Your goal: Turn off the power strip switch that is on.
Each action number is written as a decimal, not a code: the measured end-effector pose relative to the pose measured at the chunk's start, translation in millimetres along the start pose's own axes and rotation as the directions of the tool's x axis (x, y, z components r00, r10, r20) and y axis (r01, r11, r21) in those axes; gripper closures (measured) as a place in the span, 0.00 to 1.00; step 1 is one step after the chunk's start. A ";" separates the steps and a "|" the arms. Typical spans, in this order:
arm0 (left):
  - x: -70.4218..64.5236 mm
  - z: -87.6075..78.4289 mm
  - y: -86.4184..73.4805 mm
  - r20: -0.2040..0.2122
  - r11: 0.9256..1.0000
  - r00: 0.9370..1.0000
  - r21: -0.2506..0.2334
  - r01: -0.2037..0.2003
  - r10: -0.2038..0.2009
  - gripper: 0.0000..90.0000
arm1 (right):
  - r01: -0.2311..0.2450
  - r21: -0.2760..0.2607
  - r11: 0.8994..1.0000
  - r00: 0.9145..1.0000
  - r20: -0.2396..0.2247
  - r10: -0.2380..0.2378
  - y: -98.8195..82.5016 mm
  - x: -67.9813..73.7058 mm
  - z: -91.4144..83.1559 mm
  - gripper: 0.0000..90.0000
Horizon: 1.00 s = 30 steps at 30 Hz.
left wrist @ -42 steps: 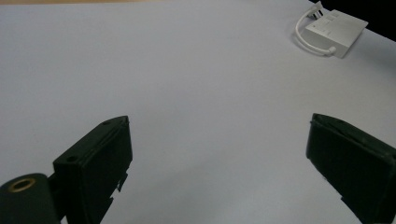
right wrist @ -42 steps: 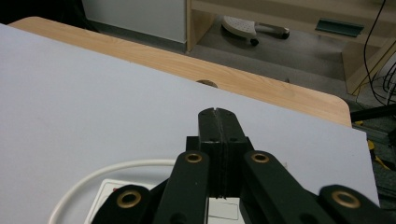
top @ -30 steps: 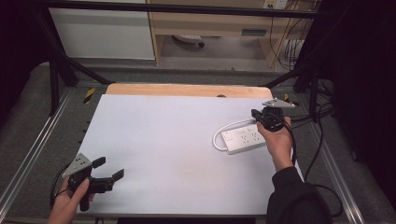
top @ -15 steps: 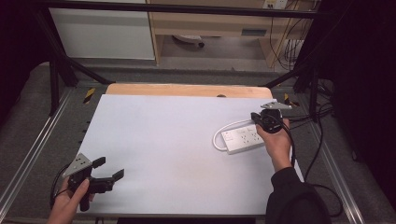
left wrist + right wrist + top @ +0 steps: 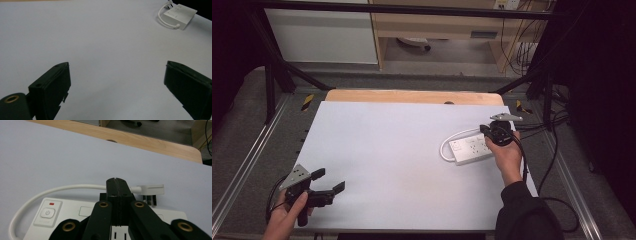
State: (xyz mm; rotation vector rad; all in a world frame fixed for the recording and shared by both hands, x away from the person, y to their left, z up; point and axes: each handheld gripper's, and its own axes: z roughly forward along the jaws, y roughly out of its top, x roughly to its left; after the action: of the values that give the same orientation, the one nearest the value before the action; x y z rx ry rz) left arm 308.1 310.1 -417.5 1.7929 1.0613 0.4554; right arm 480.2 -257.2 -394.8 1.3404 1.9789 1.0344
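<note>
Power strip: white plastic multi-socket power strip (image 5: 470, 148) lying flat near the right edge of the white table (image 5: 392, 155), its white cable (image 5: 57, 189) looped beside it.
Markings: a power symbol on its grey button (image 5: 47, 213), a small red light above; no readable brand.
Plug: white flat plug (image 5: 152, 190) just behind the jaws.
Right gripper (image 5: 117, 185): jaws pressed together, empty, over the strip.
Left gripper (image 5: 117, 87): jaws spread wide, empty, near the table's front left corner.

We see even overhead light on matte white rectangular table sheet (image 5: 402, 150), no glare; surrounding floor and black frame dim, corners nearly black. We note soft faint shadows under white plastic power strip (image 5: 469, 148). High view slightly soft, grainy. In gripper views, near black jaws blurred, far edges darker.
</note>
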 end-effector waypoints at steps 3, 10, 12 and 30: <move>0.0 0.0 -0.1 0.000 1.000 1.000 0.001 -0.001 0.001 0.08 | -0.002 0.005 1.000 1.000 0.000 0.002 -2.0 0.4 2.4 1.00; 0.1 0.0 -0.1 -0.002 1.000 1.000 0.002 -0.002 0.002 0.08 | 0.005 0.021 1.000 1.000 -0.006 -0.005 -6.4 3.7 6.6 1.00; 0.1 0.1 -0.1 -0.002 1.000 1.000 0.002 -0.002 0.002 0.08 | 0.009 0.020 1.000 1.000 -0.009 -0.009 -8.3 4.9 8.2 1.00; -0.2 0.3 -0.2 0.000 1.000 1.000 0.003 -0.003 0.003 0.08 | 0.002 0.042 0.999 1.000 -0.018 -0.001 -17.0 11.6 18.6 1.00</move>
State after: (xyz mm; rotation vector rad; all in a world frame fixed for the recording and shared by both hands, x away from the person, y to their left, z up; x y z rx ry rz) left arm 308.1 309.8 -417.8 1.7973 1.0603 0.4561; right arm 481.4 -244.5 -419.4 1.3559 2.0249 1.0122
